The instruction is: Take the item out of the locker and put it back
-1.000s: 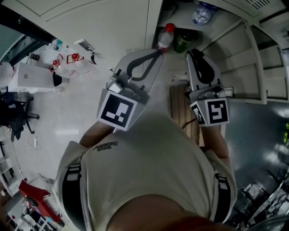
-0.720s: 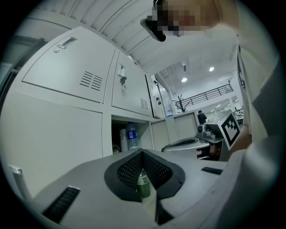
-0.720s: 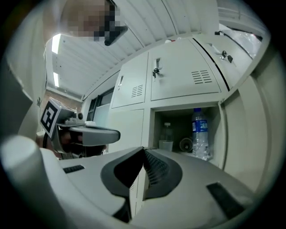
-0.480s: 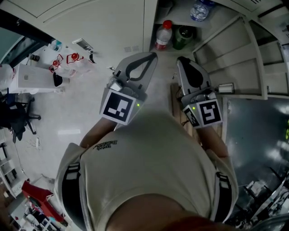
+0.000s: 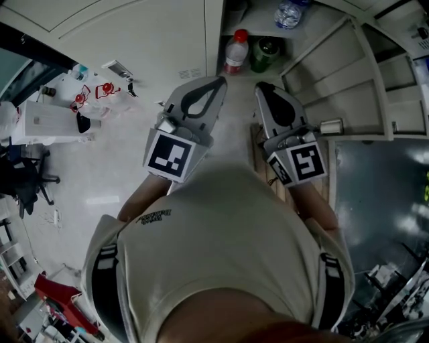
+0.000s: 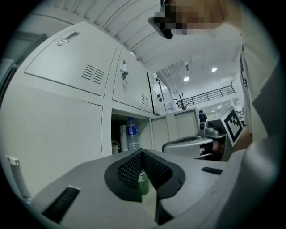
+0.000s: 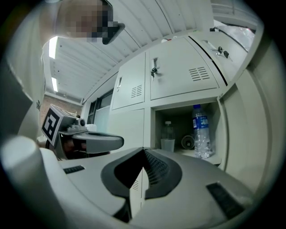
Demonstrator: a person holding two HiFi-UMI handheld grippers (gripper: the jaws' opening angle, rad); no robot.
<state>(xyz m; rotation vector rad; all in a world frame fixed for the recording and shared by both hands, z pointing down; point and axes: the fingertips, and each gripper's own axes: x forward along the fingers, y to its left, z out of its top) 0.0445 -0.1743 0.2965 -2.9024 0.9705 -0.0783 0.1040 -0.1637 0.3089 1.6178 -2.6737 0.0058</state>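
An open locker (image 5: 216, 40) holds a red-capped bottle (image 5: 234, 52) and a green can (image 5: 266, 53) on its lower shelf, and a clear water bottle (image 5: 289, 12) on the shelf above. My left gripper (image 5: 220, 82) is shut and empty, a short way in front of the red-capped bottle. Beside it, my right gripper (image 5: 260, 87) is shut and empty, in front of the green can. In the left gripper view the shut left gripper (image 6: 143, 152) points at the locker, with the water bottle (image 6: 132, 134) beyond. The right gripper view shows the water bottle (image 7: 202, 132) and a cup (image 7: 168, 144).
The locker's door (image 5: 379, 74) stands swung open at the right. Shut locker doors (image 5: 134, 40) fill the wall to the left. A wooden strip (image 5: 265, 161) lies on the floor under my right arm. Chairs and clutter sit far left (image 5: 40, 120).
Both grippers have drawn back from the lower shelf toward the person. The red-capped bottle and green can stay standing in the locker.
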